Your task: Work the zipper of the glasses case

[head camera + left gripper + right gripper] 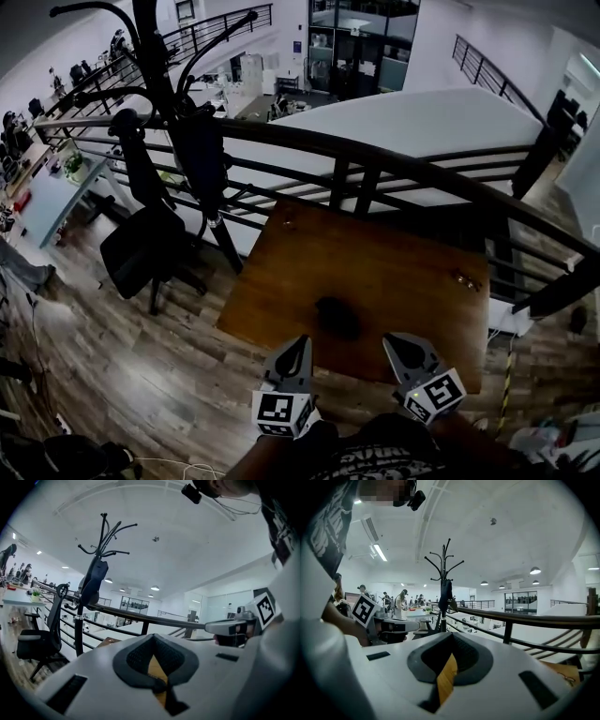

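Brown wood, smooth and dull, makes the tabletop point(394, 262). Only the head view shows it whole, and only there can the glasses case point(337, 317) be seen: a dark, rounded oval lying near the tabletop's near edge; its zipper is too small to make out. The left tool point(298, 343) and the right tool point(397, 343) point toward the case from either side, near it but apart from it; each carries a marker cube point(281, 412) at its back. A small shiny thing point(465, 278) lies by the far right edge; I cannot tell what it is.

The left gripper view looks almost level over the tabletop, so the case is not in it. It shows what the head view cannot: a pale grey, smooth shell, dark pads point(138, 656) with a fine mesh texture, and jaws pressed together with nothing between them; only a sliver of brown wood shows behind. The right gripper view gives the same: jaws fully together and empty. Each of these views also catches the other tool at its side.

A dark railing point(375, 159) of round bars runs just behind the tabletop; a black coat rack point(164, 84) and an office chair point(141, 248) stand on the plank floor point(141, 375) to the left, well apart from the case. People point(401, 599) at desks appear only in the right gripper view, far off.
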`<state>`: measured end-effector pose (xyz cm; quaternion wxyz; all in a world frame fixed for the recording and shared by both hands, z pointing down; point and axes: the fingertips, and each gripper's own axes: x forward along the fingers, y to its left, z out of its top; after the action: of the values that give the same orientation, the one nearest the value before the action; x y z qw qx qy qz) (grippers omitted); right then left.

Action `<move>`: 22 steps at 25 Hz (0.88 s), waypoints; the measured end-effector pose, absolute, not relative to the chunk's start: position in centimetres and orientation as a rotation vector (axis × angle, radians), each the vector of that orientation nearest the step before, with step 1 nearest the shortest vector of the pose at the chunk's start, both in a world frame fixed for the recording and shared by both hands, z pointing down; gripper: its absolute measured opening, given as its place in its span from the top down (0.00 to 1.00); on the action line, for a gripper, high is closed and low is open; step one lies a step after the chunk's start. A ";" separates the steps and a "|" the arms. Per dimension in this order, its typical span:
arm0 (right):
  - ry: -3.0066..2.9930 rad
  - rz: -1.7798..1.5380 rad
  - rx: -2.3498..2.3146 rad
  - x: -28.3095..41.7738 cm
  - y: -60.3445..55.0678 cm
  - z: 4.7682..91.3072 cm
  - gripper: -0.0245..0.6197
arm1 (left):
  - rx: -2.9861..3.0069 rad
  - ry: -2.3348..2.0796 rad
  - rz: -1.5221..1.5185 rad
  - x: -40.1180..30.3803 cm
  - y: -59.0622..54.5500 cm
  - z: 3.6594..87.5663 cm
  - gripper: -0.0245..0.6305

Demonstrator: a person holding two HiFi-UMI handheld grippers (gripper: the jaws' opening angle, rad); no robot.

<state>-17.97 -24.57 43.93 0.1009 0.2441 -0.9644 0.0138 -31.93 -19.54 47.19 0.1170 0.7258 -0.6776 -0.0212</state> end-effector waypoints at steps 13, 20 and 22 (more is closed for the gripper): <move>-2.619 0.164 0.648 -18.0 -30.3 55.7 0.97 | 2.026 -1.707 0.096 -30.8 -25.2 59.1 0.95; -2.342 0.225 0.342 -17.1 -30.4 70.7 0.97 | 1.962 -1.611 0.292 -28.5 -31.9 65.6 0.95; -2.289 0.244 0.301 -16.7 -30.5 73.5 0.97 | 1.973 -1.592 0.348 -27.6 -34.2 66.7 0.95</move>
<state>-16.68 -30.46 73.53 0.3986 0.1189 -0.9043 0.0964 -27.61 -34.22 66.75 0.2871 0.7385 -0.5960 0.1304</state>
